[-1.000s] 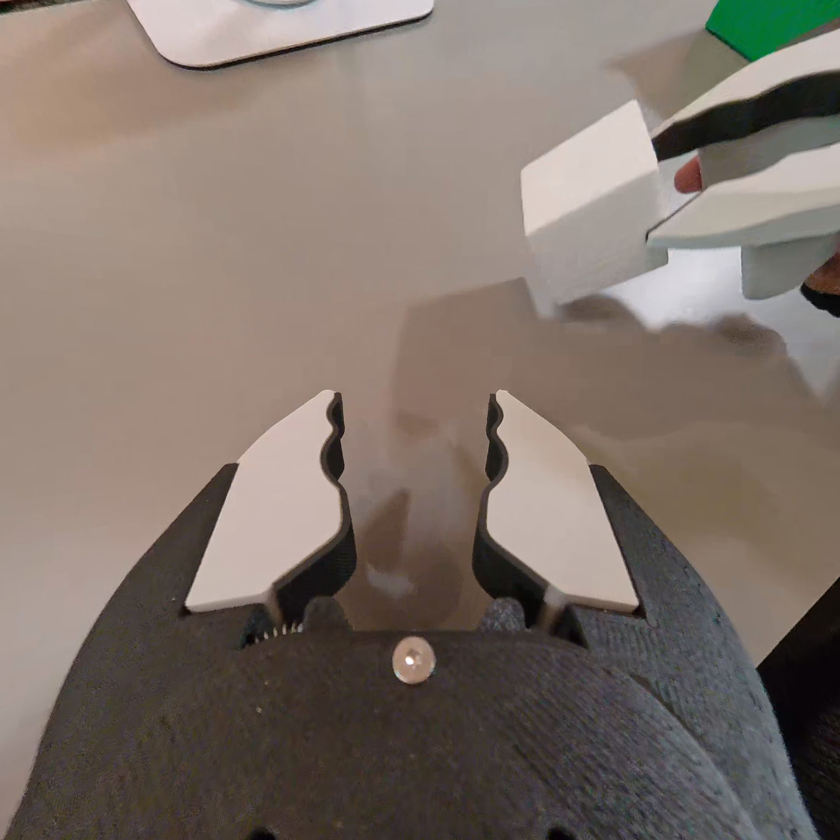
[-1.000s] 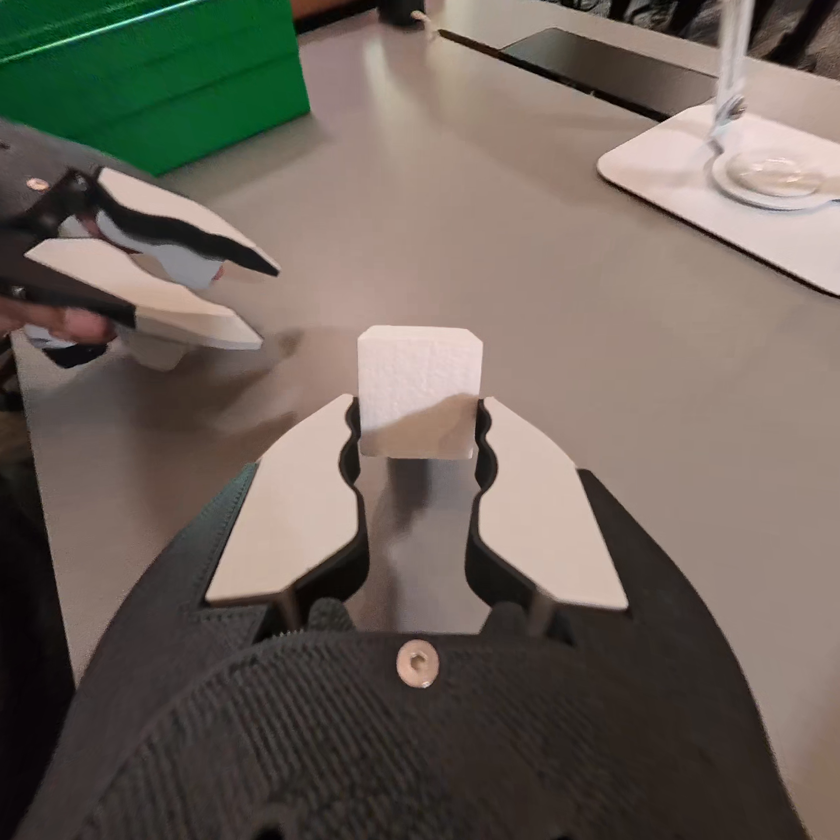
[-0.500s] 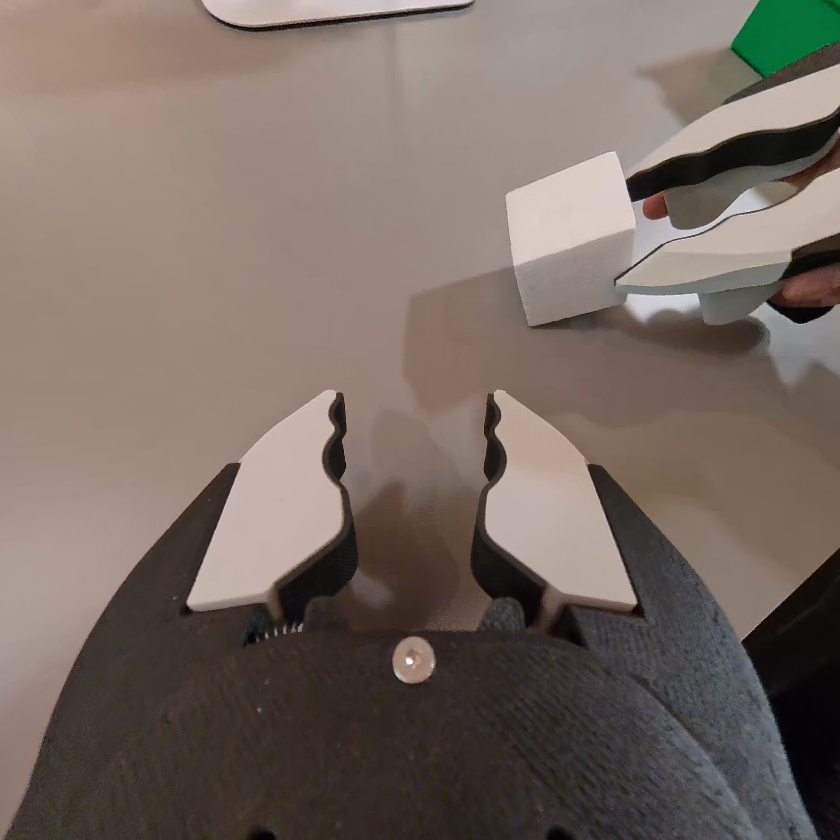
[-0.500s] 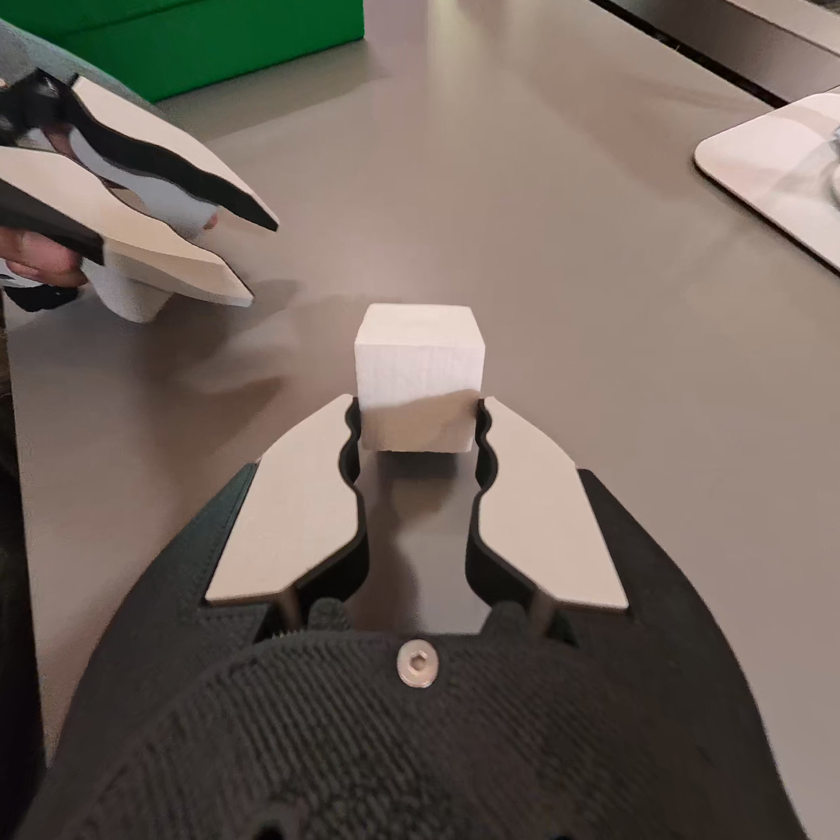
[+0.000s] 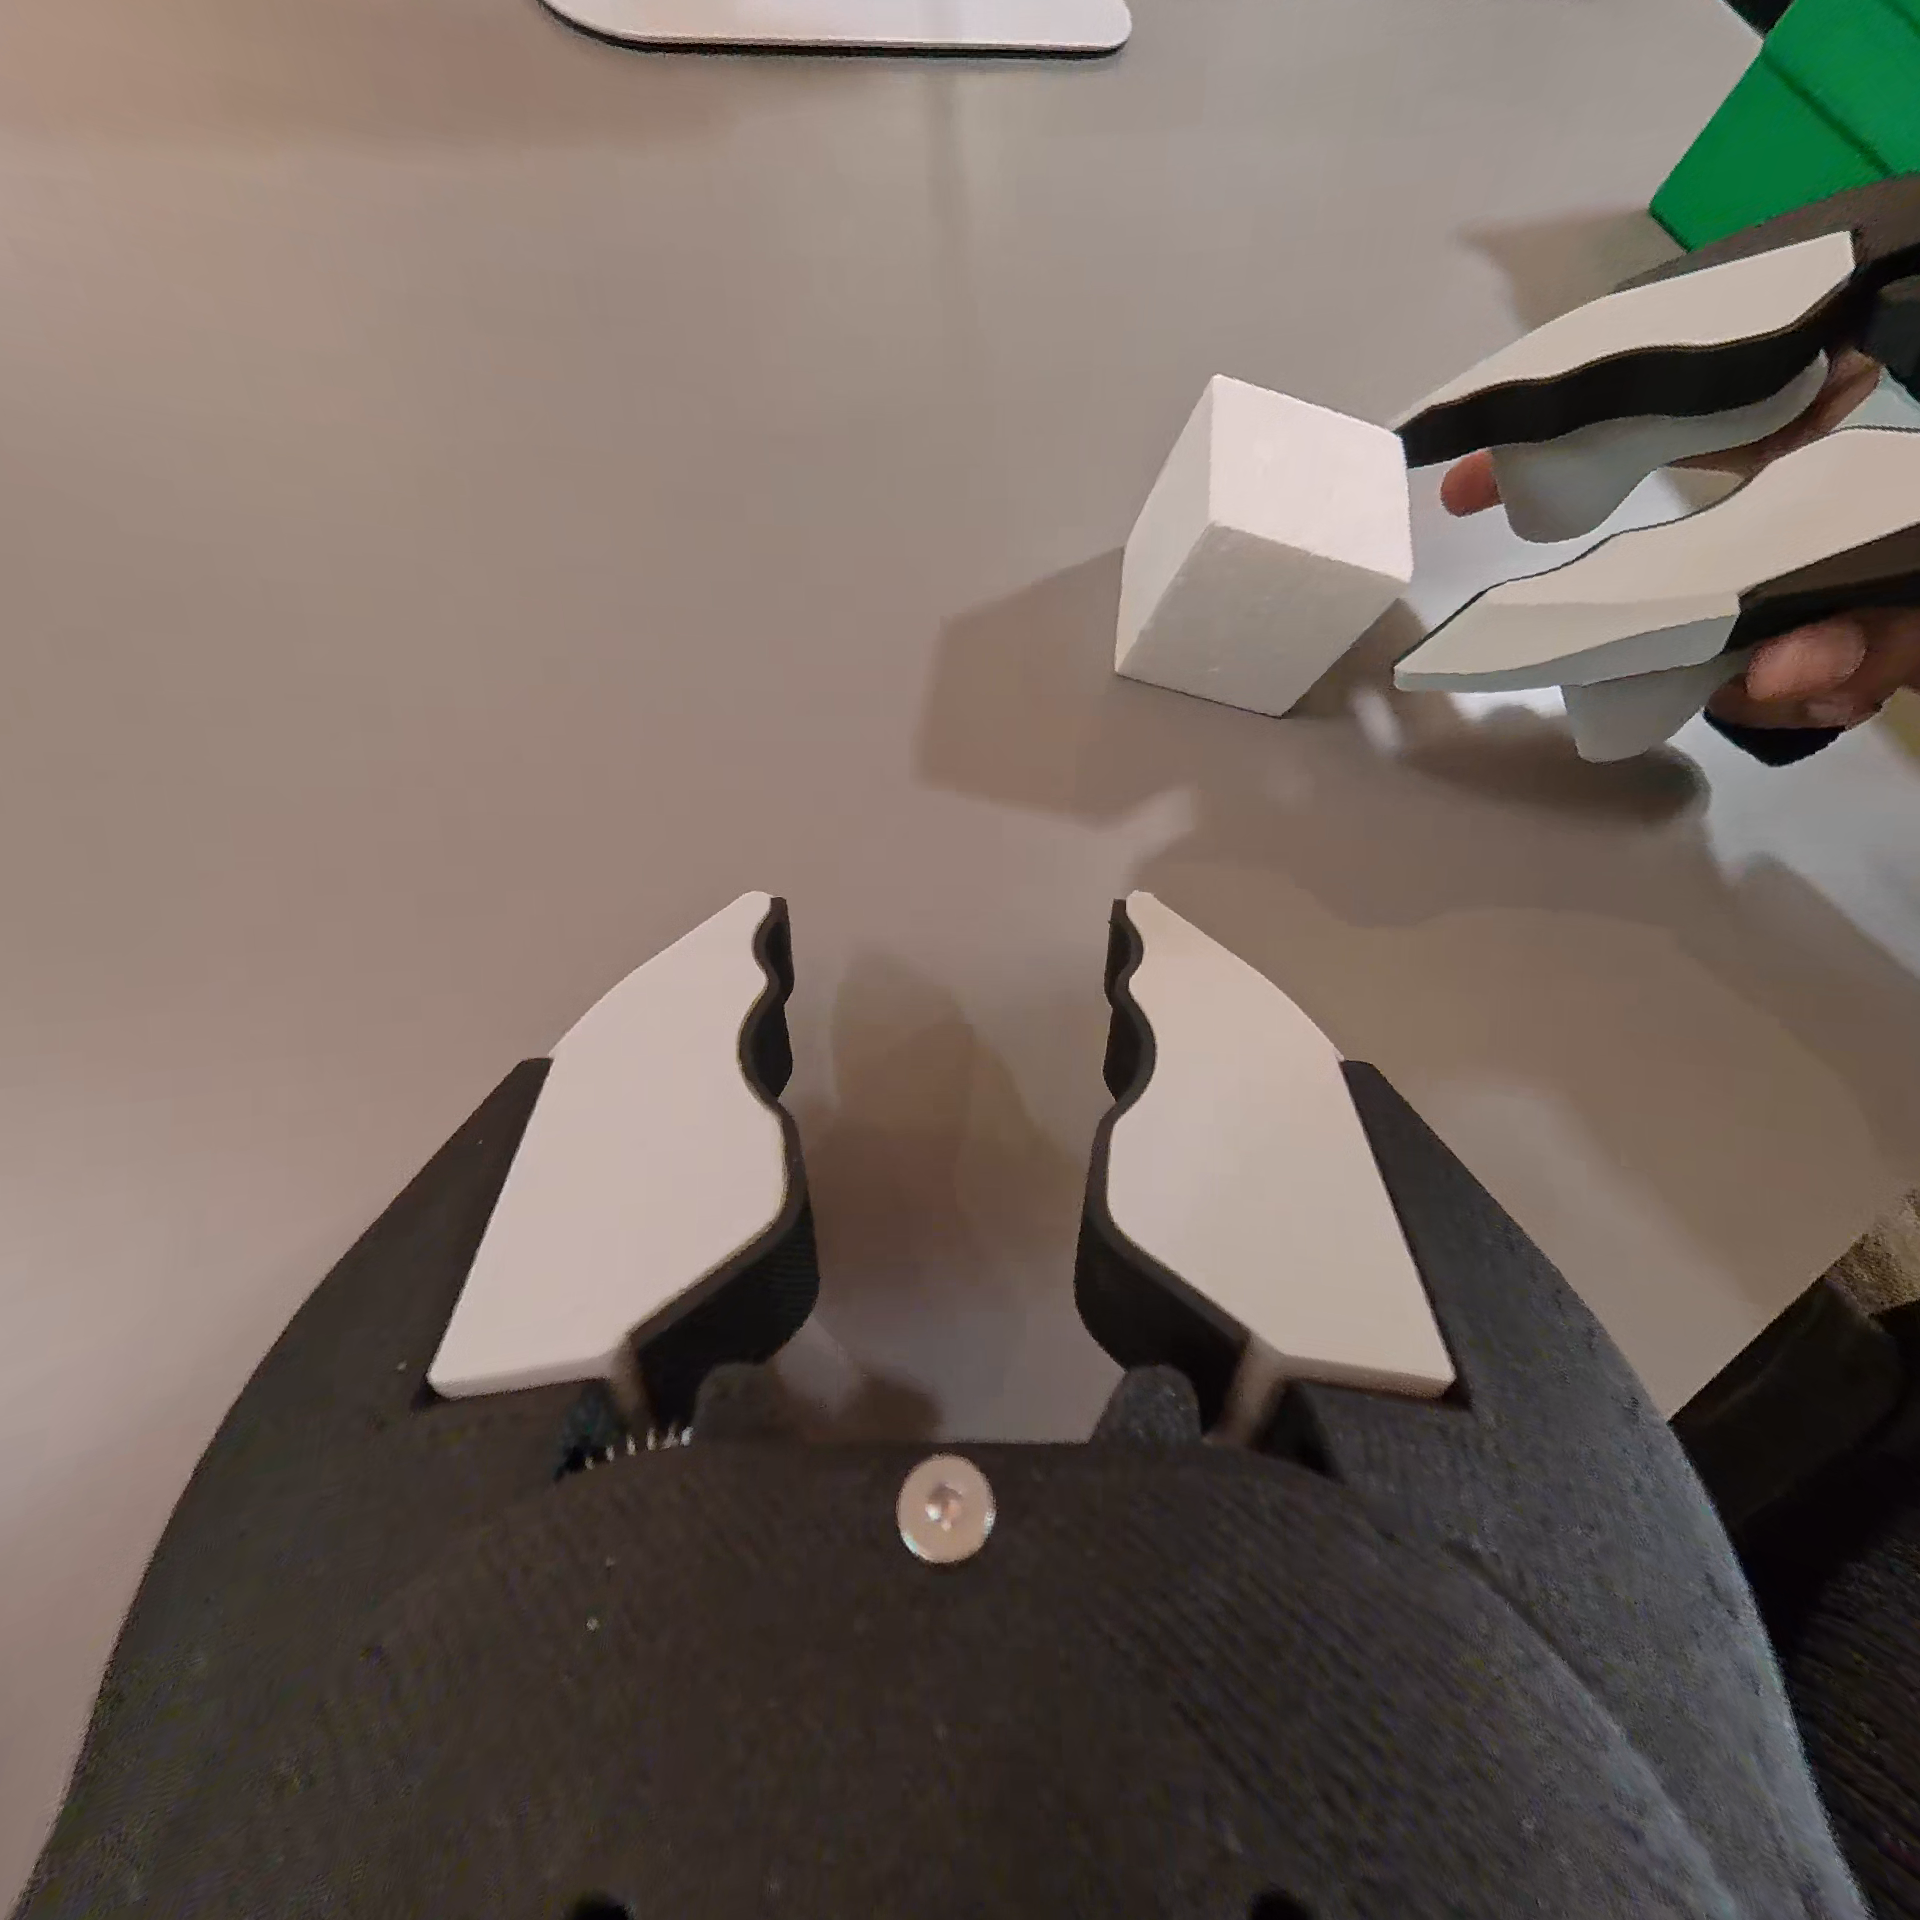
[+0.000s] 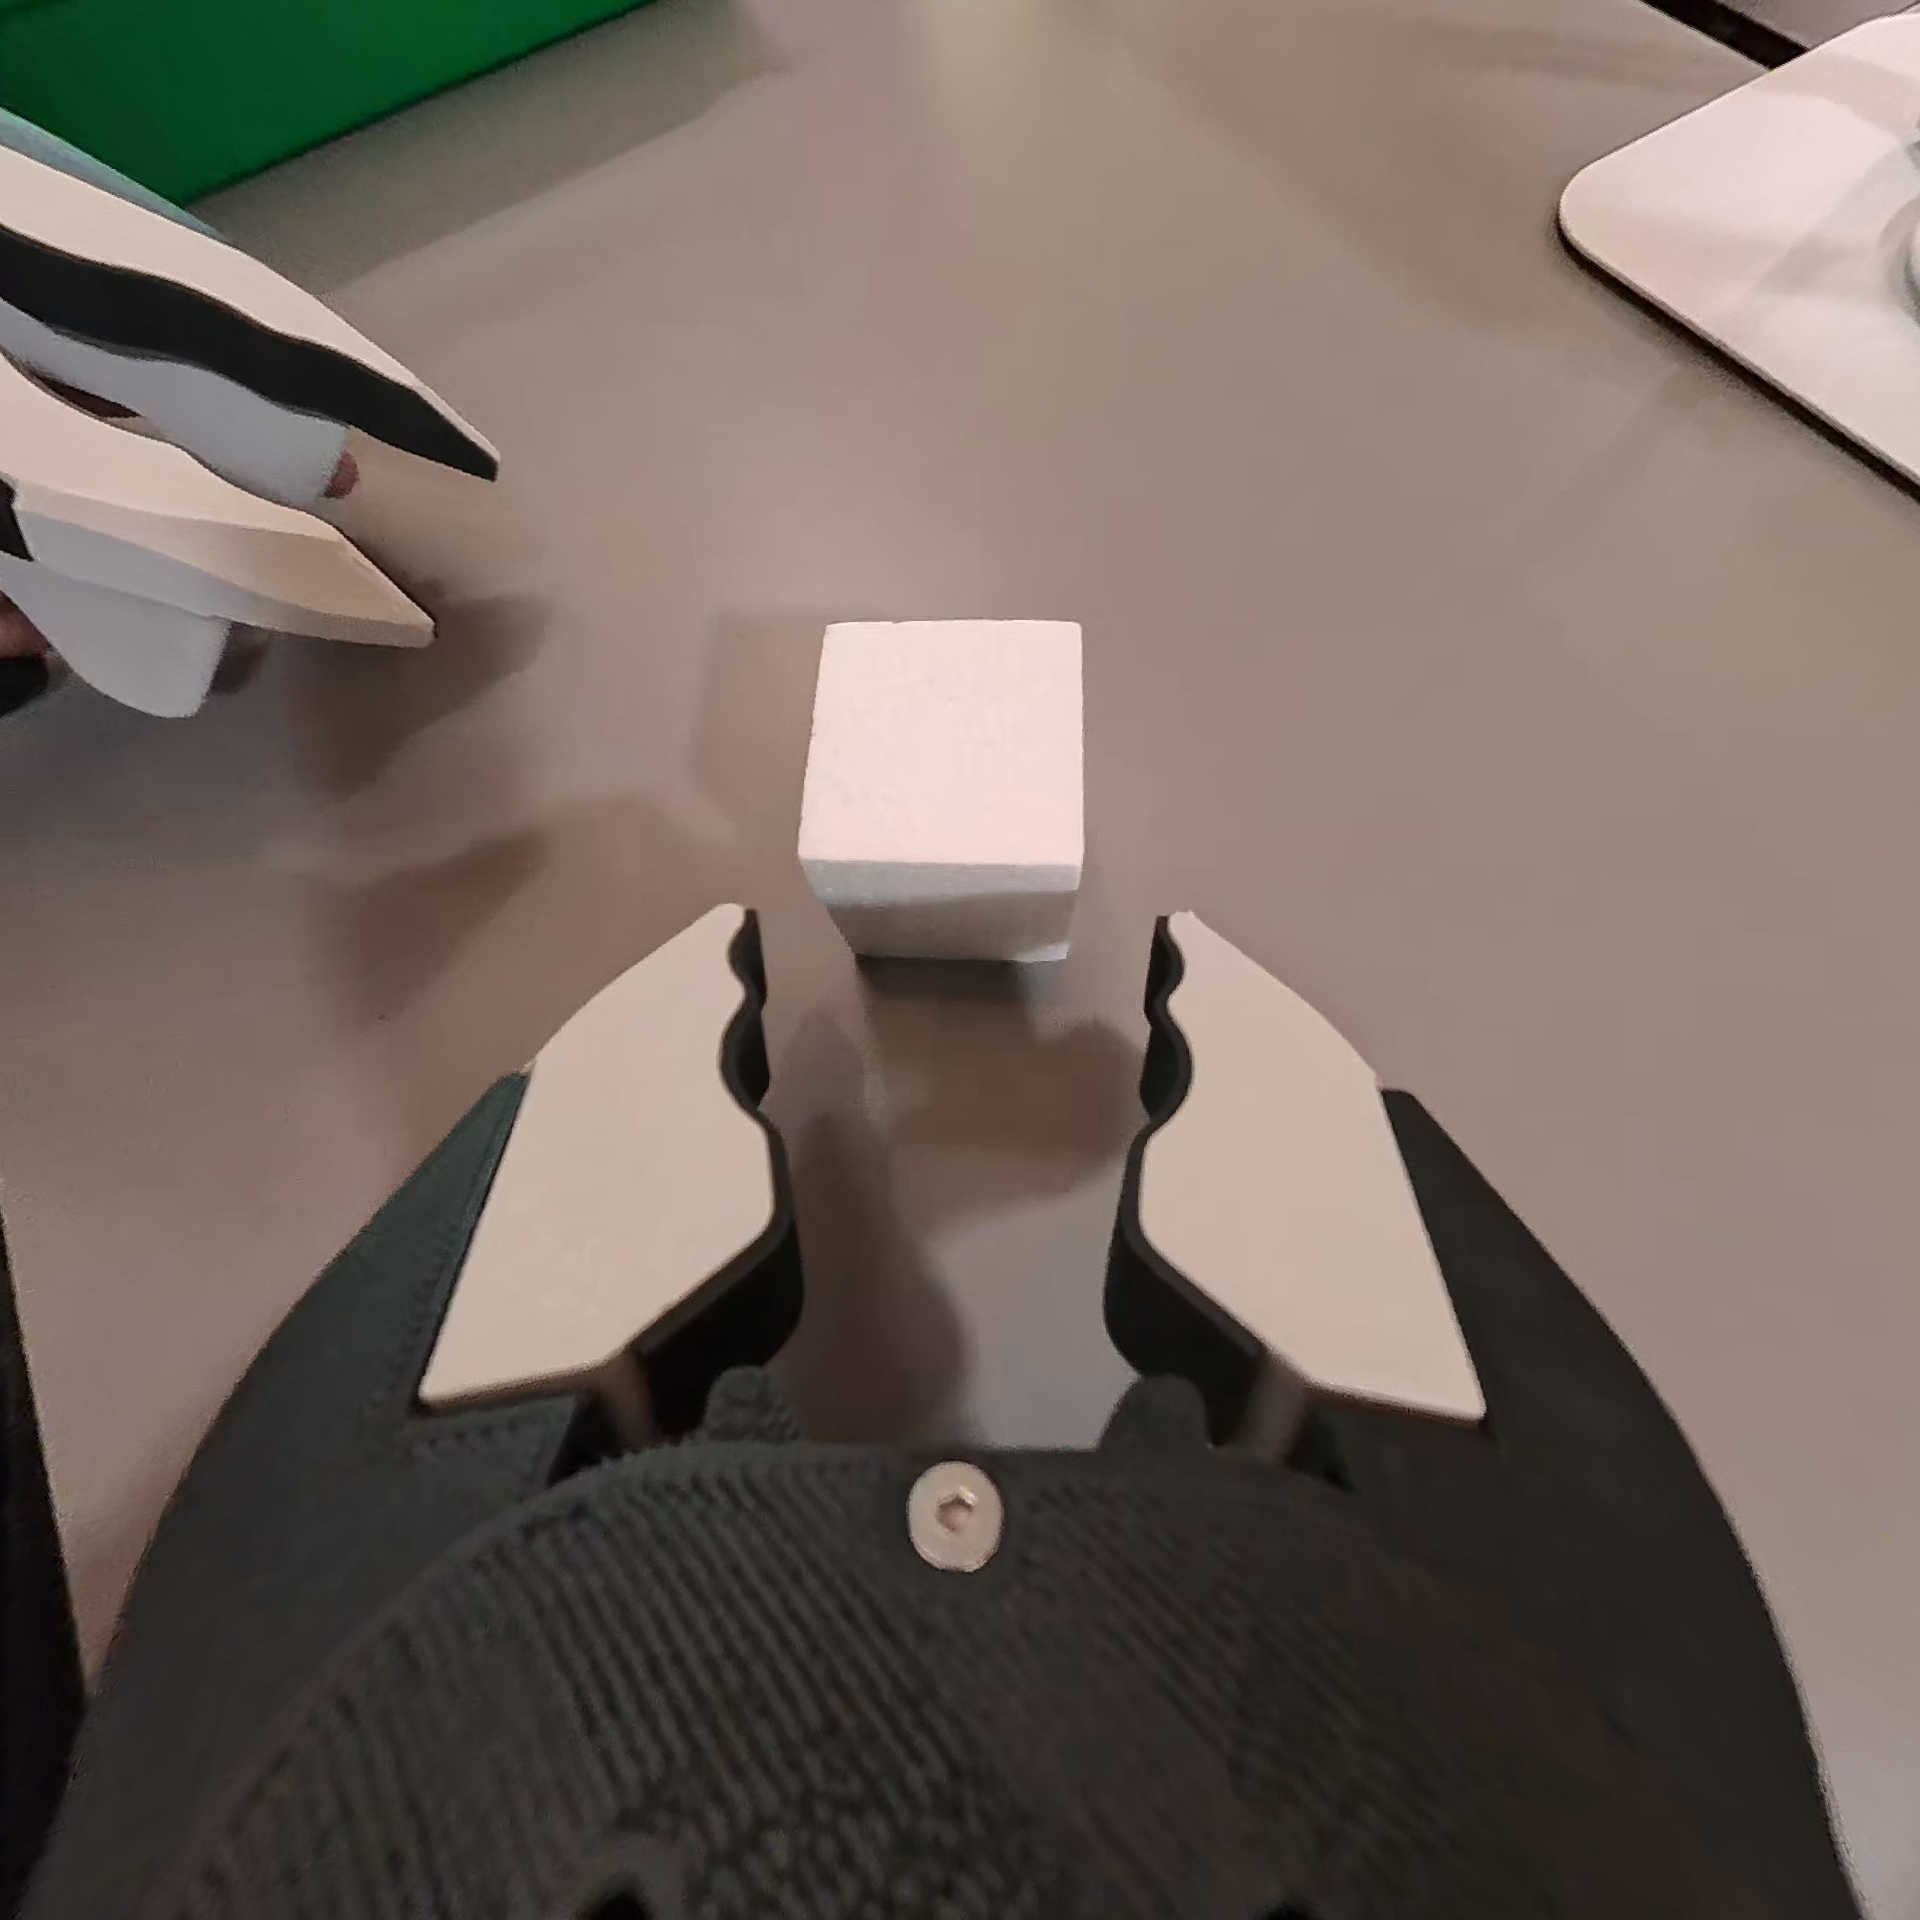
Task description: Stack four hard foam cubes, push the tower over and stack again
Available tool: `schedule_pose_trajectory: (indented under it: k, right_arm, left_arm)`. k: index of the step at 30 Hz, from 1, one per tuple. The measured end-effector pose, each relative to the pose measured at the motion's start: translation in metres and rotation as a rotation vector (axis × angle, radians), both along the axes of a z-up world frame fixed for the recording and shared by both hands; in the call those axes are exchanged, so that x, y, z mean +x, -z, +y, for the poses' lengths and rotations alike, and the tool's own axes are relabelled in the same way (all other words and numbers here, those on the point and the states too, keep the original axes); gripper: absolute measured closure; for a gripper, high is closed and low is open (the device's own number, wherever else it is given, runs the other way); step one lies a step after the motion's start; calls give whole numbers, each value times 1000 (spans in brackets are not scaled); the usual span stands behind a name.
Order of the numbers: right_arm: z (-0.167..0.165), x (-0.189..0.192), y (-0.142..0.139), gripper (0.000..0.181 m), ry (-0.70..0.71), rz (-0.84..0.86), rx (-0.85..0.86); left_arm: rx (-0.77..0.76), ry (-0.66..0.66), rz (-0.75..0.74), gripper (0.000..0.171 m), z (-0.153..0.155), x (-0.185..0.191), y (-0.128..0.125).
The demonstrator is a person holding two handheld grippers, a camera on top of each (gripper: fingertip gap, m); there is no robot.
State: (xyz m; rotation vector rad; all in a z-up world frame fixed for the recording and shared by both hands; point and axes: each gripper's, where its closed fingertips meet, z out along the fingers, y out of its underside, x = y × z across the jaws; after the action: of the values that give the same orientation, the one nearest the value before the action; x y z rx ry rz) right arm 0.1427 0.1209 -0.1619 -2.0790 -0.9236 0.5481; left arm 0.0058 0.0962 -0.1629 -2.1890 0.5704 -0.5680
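Note:
A white foam cube point(image 6: 943, 774) stands on the grey table point(image 6: 1351, 727), just ahead of my right gripper point(image 6: 954, 920). The right gripper is open, and its pads stand clear of the cube on both sides. The cube also shows in the left wrist view point(image 5: 1262, 551), at the right, with the right gripper point(image 5: 1403, 551) open right behind it. My left gripper point(image 5: 948, 914) is open and empty over bare table, some way from the cube. In the right wrist view the left gripper point(image 6: 447, 551) shows at the left edge.
A green box point(image 6: 260, 83) stands at the far left of the right wrist view and shows in the left wrist view point(image 5: 1787, 135) at the top right. A white mat point(image 6: 1766, 281) with a clear glass thing on it lies at the far right; its edge shows in the left wrist view point(image 5: 831, 21).
My right gripper held the cube in the air, lowered it to the table, then opened and drew back from it. The left gripper stayed open and shifted a little.

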Motion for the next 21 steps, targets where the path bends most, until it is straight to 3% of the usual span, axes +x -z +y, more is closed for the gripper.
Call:
schedule_pose_trajectory:
  k: [14,21]
  right_arm:
    - [-29,52,5,105,180,-13,-15]
    - [-34,44,4,103,238,-14,16]
  left_arm:
    - [-18,118,-60,112,23,48,-8]
    - [-27,176,-76,113,22,70,-8]
